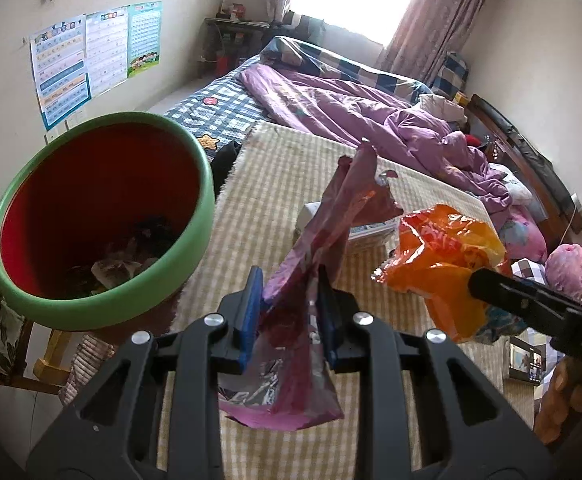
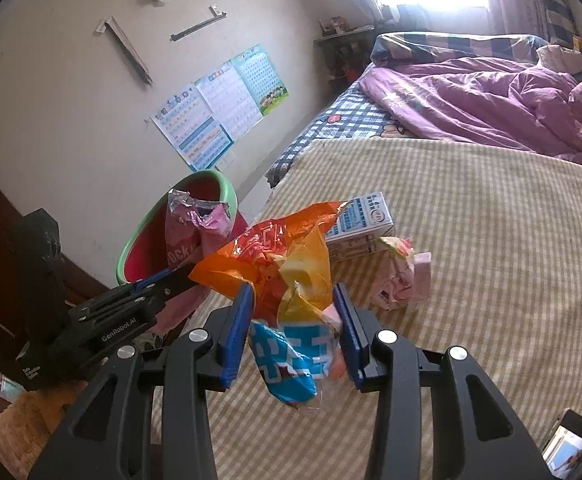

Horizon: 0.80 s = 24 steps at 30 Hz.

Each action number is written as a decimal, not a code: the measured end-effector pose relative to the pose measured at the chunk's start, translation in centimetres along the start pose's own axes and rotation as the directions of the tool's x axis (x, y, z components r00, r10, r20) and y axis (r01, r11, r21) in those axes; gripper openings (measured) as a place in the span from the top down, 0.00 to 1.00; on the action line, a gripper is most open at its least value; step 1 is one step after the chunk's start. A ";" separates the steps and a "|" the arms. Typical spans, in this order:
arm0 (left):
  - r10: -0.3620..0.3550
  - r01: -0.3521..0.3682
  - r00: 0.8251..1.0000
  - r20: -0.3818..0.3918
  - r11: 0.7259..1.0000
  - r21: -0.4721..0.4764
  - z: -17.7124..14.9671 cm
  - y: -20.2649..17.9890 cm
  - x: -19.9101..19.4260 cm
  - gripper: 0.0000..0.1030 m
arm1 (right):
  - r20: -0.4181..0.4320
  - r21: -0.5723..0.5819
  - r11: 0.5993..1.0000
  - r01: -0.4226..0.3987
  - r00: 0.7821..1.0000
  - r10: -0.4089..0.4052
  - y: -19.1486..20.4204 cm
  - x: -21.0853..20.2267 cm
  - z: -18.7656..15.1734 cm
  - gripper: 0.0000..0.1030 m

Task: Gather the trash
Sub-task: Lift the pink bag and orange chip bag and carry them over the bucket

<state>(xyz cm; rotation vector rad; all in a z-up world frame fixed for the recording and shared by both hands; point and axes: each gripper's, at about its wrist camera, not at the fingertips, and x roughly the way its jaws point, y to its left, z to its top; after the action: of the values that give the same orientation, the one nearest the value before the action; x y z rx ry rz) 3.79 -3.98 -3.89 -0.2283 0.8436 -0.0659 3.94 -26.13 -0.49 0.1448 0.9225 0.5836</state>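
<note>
Pink snack wrapper (image 1: 323,248) stands near-upright, long axis running up and away, torn top pointing toward the far bed; left gripper (image 1: 289,280) clenched on its lower half, held above the mat. Orange chip bag (image 2: 287,264) crumpled, no clear axis, blue end hanging down, pinched between the blue pads of the right gripper (image 2: 295,292). Left of both: red bin w/ green rim (image 1: 103,216), scraps inside. Below: beige striped mat (image 2: 471,240) w/ milk carton (image 2: 361,226) & crumpled pink packet (image 2: 401,276). Far: purple quilt (image 1: 351,108), wall posters (image 1: 95,52), bright window.
</note>
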 end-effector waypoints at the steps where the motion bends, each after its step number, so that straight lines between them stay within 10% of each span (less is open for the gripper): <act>1: 0.000 0.000 1.000 0.001 1.000 -0.001 0.0 0.1 0.0 0.75 | -0.002 -0.001 1.000 0.000 1.000 0.000 0.2 0.1 0.0 0.61; 24: -0.022 0.022 1.000 0.014 1.000 0.008 1.0 2.4 -0.7 0.75 | 0.013 -0.009 1.000 0.015 1.000 -0.015 2.9 1.9 0.8 0.61</act>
<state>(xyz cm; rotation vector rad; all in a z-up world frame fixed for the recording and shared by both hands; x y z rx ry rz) 4.00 -1.32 -3.27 -0.2302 0.8268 -0.0883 4.21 -22.57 -0.28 0.1325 0.9079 0.5722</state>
